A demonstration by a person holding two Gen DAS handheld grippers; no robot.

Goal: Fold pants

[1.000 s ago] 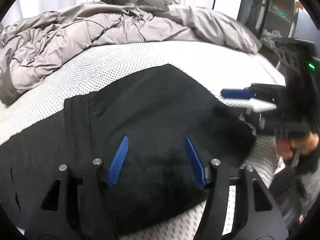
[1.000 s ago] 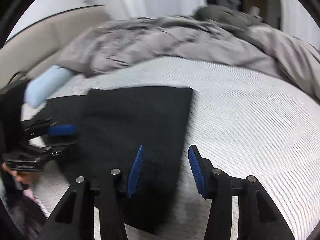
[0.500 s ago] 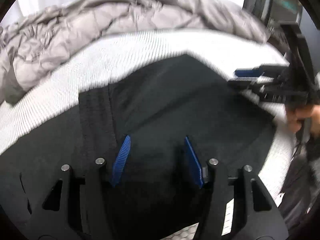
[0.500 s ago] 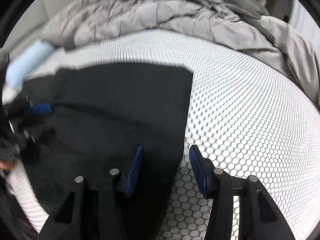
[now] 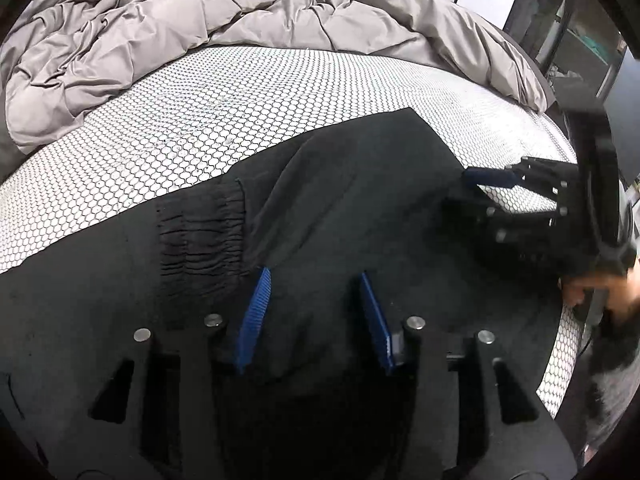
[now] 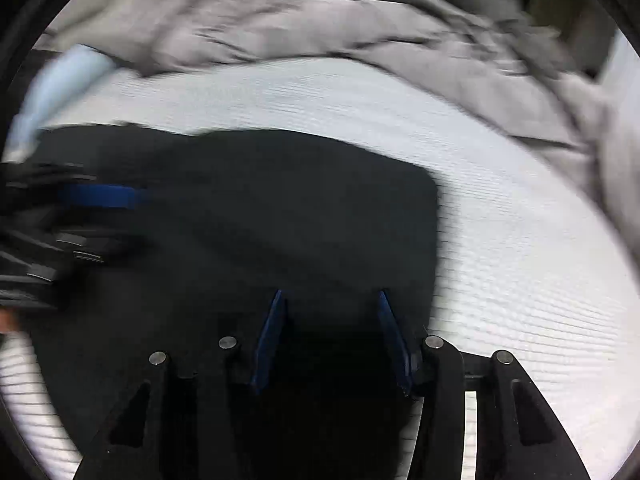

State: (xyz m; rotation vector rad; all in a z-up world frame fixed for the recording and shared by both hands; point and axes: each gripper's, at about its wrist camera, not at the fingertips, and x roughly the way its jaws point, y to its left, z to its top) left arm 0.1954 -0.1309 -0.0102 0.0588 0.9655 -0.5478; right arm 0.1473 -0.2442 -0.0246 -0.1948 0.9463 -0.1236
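Note:
Black pants (image 5: 344,200) lie folded on the white honeycomb-patterned bed; the gathered elastic waistband (image 5: 200,240) shows left of centre. My left gripper (image 5: 314,280) is open just above the fabric, holding nothing. My right gripper (image 6: 328,300) is open over the pants (image 6: 280,208) near their right edge. It shows in the left wrist view (image 5: 492,184) at the pants' right side. The left gripper shows blurred in the right wrist view (image 6: 100,196) at the left.
A rumpled grey duvet (image 5: 200,28) is piled along the far side of the bed (image 5: 200,120). A pale blue pillow (image 6: 60,80) lies at the far left. Dark shelving (image 5: 560,32) stands beyond the bed's right edge. Bare mattress (image 6: 520,220) lies right of the pants.
Both grippers have moved in lower over the pants, still open. The right gripper has shifted left, from straddling the pants' right edge to being over the fabric.

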